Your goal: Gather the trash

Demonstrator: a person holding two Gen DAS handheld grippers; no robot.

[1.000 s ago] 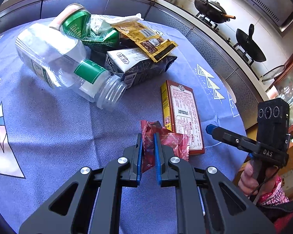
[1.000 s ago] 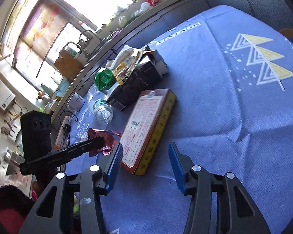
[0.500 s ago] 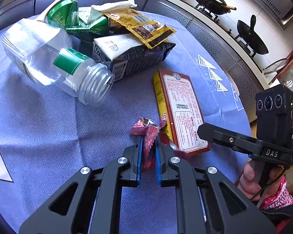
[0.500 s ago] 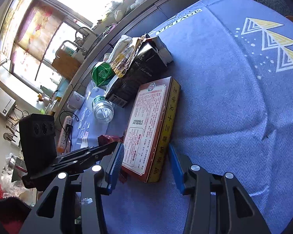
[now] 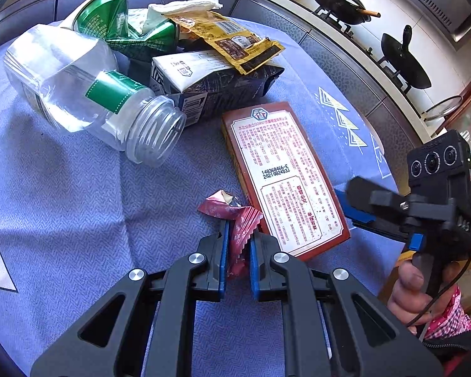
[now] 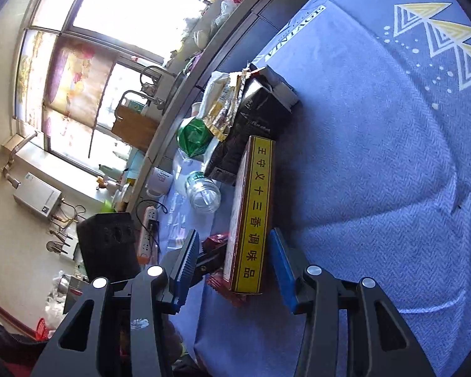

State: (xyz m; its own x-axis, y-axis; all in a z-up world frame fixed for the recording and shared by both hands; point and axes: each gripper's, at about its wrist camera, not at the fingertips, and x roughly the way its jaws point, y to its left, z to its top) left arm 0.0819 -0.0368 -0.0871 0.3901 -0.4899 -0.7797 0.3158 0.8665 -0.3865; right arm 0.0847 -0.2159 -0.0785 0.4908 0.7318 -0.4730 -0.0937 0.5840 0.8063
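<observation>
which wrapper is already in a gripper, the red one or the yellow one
The red wrapper, pinched in the left gripper beside the box. The yellow wrapper lies free on the pile.

Crumpled red wrapper (image 5: 235,220) beside flat red seasoning box (image 5: 285,176)

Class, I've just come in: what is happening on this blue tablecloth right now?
A person is collecting trash with two handheld grippers. The left gripper is shut on a crumpled red foil wrapper. The right gripper straddles the near end of a flat red and yellow cardboard box, jaws apart, not clamped. Bottle, can and carton lie beyond.
</observation>
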